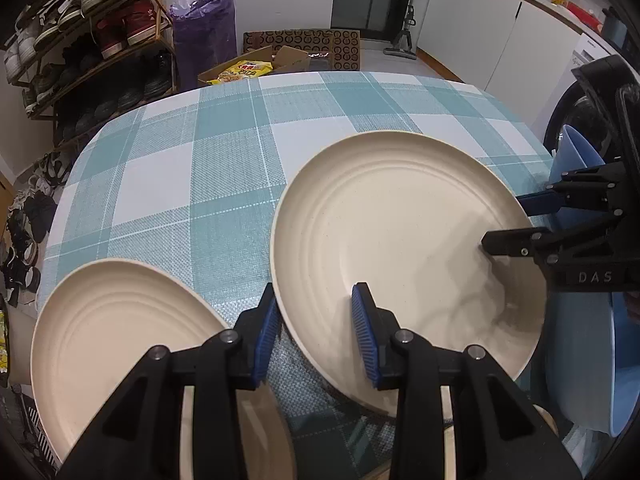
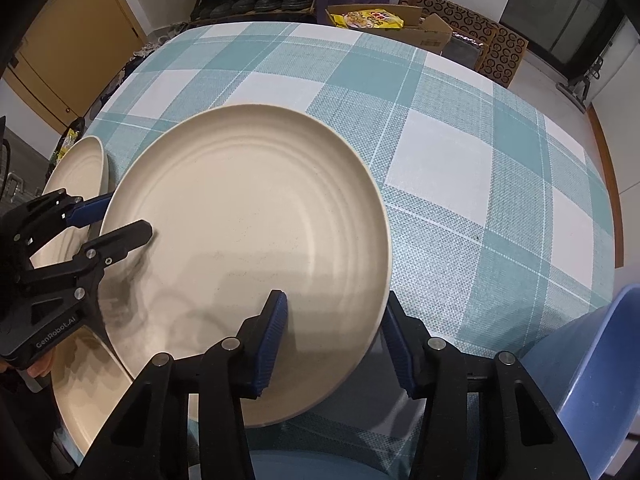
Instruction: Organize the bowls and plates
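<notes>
A large round cream plate with concentric ridges [image 1: 404, 264] is shown raised at a tilt above a table covered by a teal-and-white checked cloth [image 1: 224, 160]. The plate's rim is straddled on two sides. The left gripper [image 1: 316, 336], seen in its own view at the bottom, has one blue ribbed pad [image 1: 267, 334] just outside the rim and the other over the plate's inner face; the pads stand close to the rim, but whether they press on it cannot be told. The right gripper [image 2: 336, 344] is placed across the opposite edge, with one pad on the inner face and the other outside the rim; a visible gap is left between the outer pad and the rim, so the plate lies between parted fingers that are not clenched on it.

A second cream plate of the same ridged form [image 1: 120, 344] lies flat on the cloth beside the left gripper, and part of a third cream plate [image 2: 86, 384] is seen under the raised one in the right wrist view. A pale blue bowl [image 2: 592, 384] stands at the table's near right edge.

Beyond the table a shoe rack of wire and wood [image 1: 84, 40], an open cardboard box holding a yellow packet [image 2: 380, 20] and white cabinets [image 1: 500, 28] are visible.
</notes>
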### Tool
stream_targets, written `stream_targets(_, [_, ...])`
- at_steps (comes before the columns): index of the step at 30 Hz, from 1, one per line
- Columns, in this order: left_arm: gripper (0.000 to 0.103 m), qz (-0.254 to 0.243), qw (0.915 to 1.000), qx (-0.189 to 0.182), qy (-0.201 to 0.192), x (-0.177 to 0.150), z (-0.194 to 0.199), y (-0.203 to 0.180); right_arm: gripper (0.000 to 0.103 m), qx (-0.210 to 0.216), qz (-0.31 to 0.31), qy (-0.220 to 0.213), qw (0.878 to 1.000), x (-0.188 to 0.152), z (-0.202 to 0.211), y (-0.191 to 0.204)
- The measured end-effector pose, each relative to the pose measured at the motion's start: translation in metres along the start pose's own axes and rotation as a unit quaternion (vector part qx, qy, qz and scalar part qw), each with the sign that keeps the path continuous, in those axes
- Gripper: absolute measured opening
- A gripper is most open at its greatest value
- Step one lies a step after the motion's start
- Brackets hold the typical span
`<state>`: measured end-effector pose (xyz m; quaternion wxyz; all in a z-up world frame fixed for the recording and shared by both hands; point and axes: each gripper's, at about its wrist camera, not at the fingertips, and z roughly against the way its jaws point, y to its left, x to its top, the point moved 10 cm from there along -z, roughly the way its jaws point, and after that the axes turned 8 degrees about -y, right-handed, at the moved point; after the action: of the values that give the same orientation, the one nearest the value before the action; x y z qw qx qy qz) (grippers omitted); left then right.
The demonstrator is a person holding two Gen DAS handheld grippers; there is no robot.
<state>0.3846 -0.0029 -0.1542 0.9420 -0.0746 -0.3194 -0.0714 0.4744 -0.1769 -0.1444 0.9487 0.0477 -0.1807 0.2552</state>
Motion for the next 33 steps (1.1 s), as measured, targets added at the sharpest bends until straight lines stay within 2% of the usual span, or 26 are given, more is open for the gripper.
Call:
stream_targets(6, [0.035,-0.003,1.0000,0.002,0.002,-0.001,-0.001,-0.001,0.050,-0.016,-0.012,-0.022,1.000,0.006,0.010,-0.008])
stream_targets(15, [0.035,-0.007,1.0000,0.003,0.006,-0.004,-0.002,-0.002,0.050,-0.043,-0.018,-0.009,0.999,0.008,0.004,-0.018])
stream_targets(20, [0.035,-0.006,1.0000,0.003,0.007,-0.005,-0.002,-0.002,0.050,-0.035,-0.023,0.005,0.999,0.006,-0.002,-0.017])
stream_targets(24, [0.035,-0.004,0.9999,0.000,0.012,-0.006,-0.002,-0.004,0.050,-0.011,-0.031,0.009,0.999,0.006,-0.005,-0.011])
stream_targets(25, [0.035,-0.003,0.9999,0.000,0.013,-0.006,-0.001,-0.004,0.043,0.001,-0.034,0.008,0.999,0.007,-0.004,-0.008])
stream_targets(33, [0.035,0.010,0.9999,-0.001,0.006,-0.004,0.005,-0.002,0.034,-0.017,-0.025,-0.011,0.999,0.012,0.006,-0.006])
